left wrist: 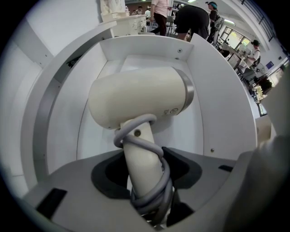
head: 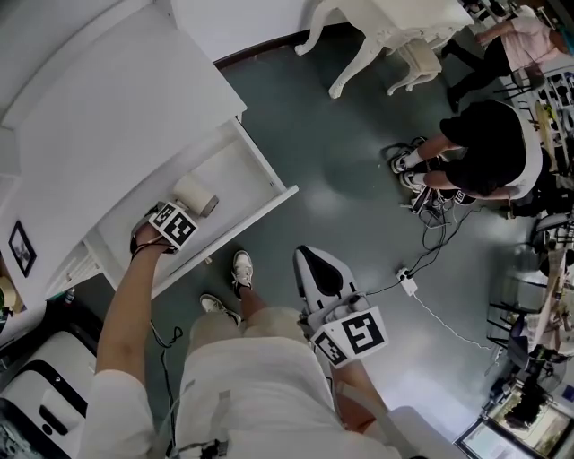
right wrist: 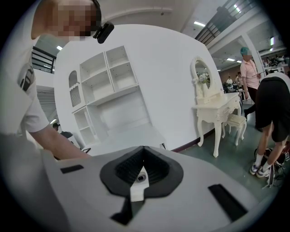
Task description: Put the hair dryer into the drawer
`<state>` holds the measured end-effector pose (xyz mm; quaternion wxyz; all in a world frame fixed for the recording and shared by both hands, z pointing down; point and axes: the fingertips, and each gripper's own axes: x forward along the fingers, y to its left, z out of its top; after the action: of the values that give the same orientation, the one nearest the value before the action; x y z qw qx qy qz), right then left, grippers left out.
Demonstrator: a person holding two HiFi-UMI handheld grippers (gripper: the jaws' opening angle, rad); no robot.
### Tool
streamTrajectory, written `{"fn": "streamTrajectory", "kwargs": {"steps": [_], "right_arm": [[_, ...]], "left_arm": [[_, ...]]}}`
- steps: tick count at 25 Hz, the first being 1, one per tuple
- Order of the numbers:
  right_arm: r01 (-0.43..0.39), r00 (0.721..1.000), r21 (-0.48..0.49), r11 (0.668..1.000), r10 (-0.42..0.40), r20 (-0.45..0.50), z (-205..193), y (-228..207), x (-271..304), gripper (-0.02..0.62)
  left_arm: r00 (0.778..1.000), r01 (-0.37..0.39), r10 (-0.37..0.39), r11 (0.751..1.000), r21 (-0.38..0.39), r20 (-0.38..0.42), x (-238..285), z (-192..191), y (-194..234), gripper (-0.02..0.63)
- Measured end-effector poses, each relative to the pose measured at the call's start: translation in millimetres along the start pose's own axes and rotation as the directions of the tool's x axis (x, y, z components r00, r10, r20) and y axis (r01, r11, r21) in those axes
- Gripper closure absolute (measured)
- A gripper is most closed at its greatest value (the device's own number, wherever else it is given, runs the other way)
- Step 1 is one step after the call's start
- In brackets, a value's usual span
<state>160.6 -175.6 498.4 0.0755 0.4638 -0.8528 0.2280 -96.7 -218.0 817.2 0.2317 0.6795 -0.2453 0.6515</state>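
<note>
The open white drawer (head: 256, 175) juts out of a white cabinet (head: 108, 116) at the left. Inside it lies the cream hair dryer (head: 194, 192), body down. My left gripper (head: 178, 215) points straight down over it. In the left gripper view the hair dryer (left wrist: 136, 97) fills the drawer (left wrist: 213, 90), and its handle, wound with grey cord (left wrist: 156, 190), sits clamped in my left gripper (left wrist: 145, 179). My right gripper (head: 316, 264) hangs over the floor to the right of the drawer, away from it. In its own view my right gripper (right wrist: 142, 174) has its jaws together with nothing in them.
The person's feet (head: 240, 267) stand just in front of the drawer. A white dressing table (head: 395, 27) and stool (head: 414, 63) stand at the back. Another person (head: 484, 148) crouches at the right beside cables and a power strip (head: 408, 282). A white shelf unit (right wrist: 108, 86) stands by the wall.
</note>
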Motion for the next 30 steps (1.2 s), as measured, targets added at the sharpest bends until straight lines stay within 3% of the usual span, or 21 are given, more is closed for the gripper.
{"fn": "streamTrajectory", "kwargs": {"steps": [12,16,17,24,30], "right_arm": [[0.084,0.996,0.011,0.996,-0.084,0.035,-1.7,2.3,-45.4,0.586],[0.109,0.993,0.018,0.994,-0.110,0.043,-8.0,7.2,-65.5,0.587],[0.113,0.992,0.020,0.993,-0.114,0.046,-9.1,8.5,-70.1,0.586],[0.109,0.991,0.003,0.994,-0.109,0.076,-6.0,27.4,-89.9,0.587],[0.027,0.995,-0.050,0.998,-0.022,0.096,9.7,76.2,-83.4,0.586]], "left_arm": [[1.000,-0.016,0.016,1.000,0.005,0.011,-7.8,-7.7,-4.0,0.377],[0.999,-0.032,0.032,0.999,0.039,0.010,-10.9,-12.3,-10.9,0.341],[0.999,-0.039,0.038,0.998,0.045,0.016,-11.8,-12.5,-12.3,0.301],[0.985,-0.084,0.087,0.996,-0.025,0.146,-42.1,-11.3,-14.9,0.247],[0.933,-0.108,0.156,0.981,-0.162,0.325,-100.8,-23.3,-15.2,0.245]]}}
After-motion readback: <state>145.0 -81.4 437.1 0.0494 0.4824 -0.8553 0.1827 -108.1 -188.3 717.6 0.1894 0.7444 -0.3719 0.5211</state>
